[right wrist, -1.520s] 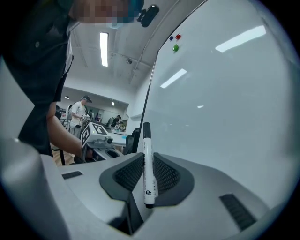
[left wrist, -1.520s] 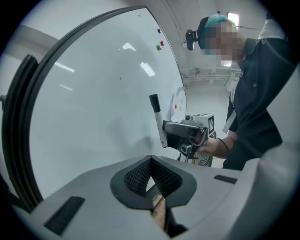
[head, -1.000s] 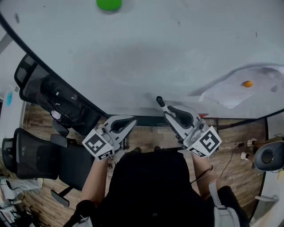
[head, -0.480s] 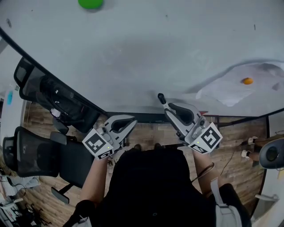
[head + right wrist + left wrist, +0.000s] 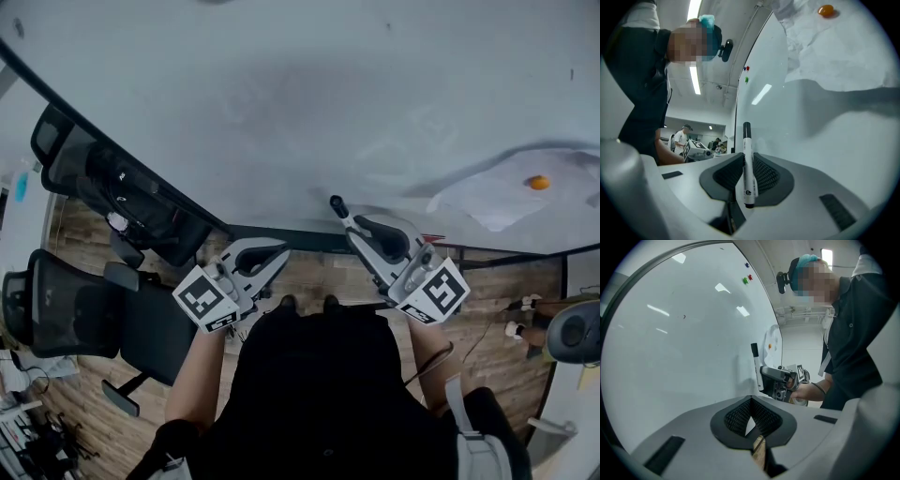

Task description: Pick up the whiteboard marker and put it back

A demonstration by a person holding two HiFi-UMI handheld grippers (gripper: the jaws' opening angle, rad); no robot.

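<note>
At the left edge of the head view, black office chairs (image 5: 80,323) stand on the wood floor below the whiteboard (image 5: 281,94). Just left of centre, the left gripper (image 5: 278,253) hangs short of the board, its jaws pressed together on nothing. Right of it, the right gripper (image 5: 349,225) is clenched on the whiteboard marker (image 5: 336,208), which stands upright between the pads with its black cap close to the board's lower edge. At the far right, a crumpled paper sheet (image 5: 487,202) sits under an orange magnet (image 5: 537,183).
</note>
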